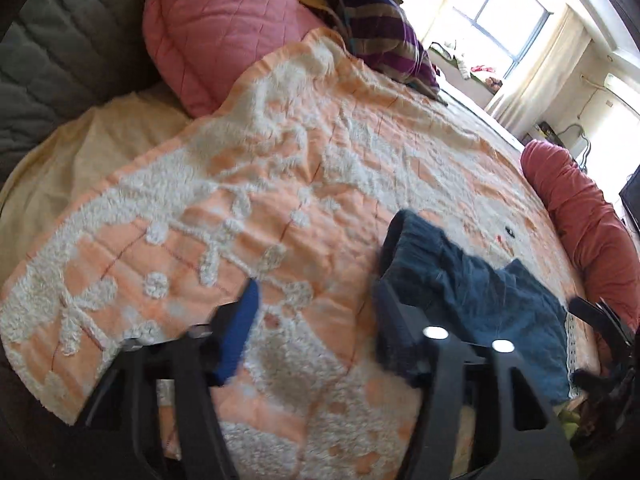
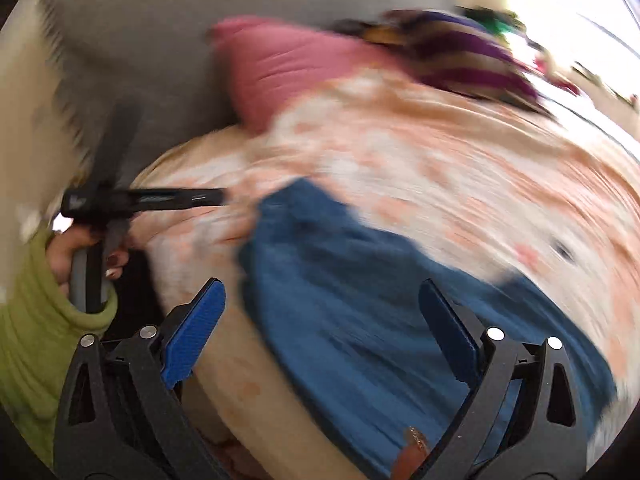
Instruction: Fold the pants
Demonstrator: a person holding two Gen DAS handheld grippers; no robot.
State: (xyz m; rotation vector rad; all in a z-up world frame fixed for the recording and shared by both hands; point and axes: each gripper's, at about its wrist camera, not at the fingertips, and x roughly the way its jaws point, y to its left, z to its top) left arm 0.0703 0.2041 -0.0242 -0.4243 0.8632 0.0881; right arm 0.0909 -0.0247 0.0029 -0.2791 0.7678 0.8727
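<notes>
Left gripper (image 1: 316, 312) and right gripper (image 2: 320, 320) both gape wide, holding nothing, above blue pants (image 2: 352, 280) on the bed (image 1: 280, 184).

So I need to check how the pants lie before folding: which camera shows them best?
The left wrist view: it is sharp, and the blue pants show their gathered waistband and folds on the orange blanket. The right wrist view shows more of the pants, lying between the open right gripper fingers, but motion blur smears their outline.
</notes>
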